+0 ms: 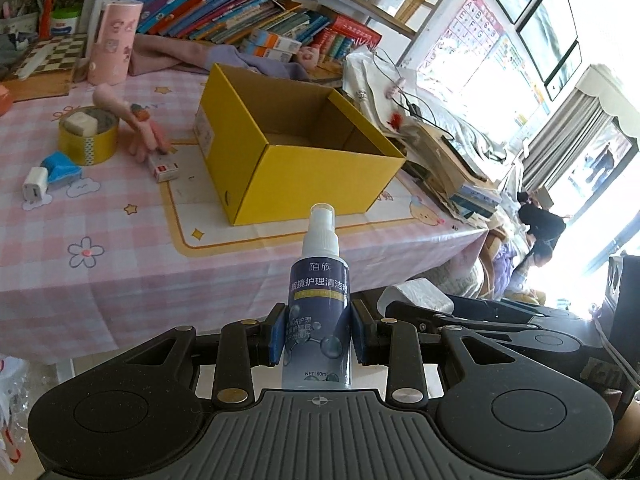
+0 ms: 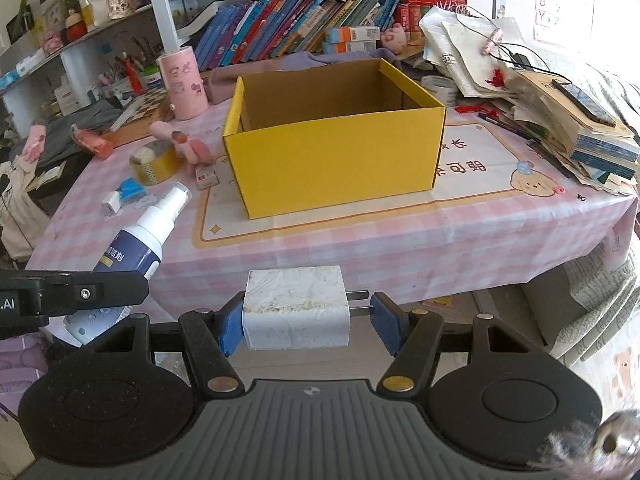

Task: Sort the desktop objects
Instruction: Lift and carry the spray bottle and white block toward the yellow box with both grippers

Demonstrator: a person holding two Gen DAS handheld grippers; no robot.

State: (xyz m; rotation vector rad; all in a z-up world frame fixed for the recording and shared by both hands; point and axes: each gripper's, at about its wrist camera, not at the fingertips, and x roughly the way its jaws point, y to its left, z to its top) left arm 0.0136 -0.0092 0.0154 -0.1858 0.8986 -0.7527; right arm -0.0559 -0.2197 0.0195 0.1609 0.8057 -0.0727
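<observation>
My left gripper [image 1: 319,334] is shut on a small spray bottle [image 1: 319,288] with a dark blue label and a white nozzle, held upright in front of the table edge. The bottle [image 2: 138,246] also shows at the left of the right wrist view, slanted. My right gripper [image 2: 307,322] is shut on a white plug charger [image 2: 295,306]; its metal prongs press against the right pad. An open yellow cardboard box [image 1: 296,148] [image 2: 336,160] stands empty on the pink checked tablecloth [image 2: 440,236], beyond both grippers.
Left of the box lie a yellow tape roll [image 2: 156,166] with an eraser in it, a pink plush toy [image 2: 184,142], a small red-and-white box [image 2: 207,176], a blue item and a white adapter [image 2: 112,204]. A pink cylinder [image 2: 182,82] and books stand behind; stacked papers [image 2: 560,120] crowd the right.
</observation>
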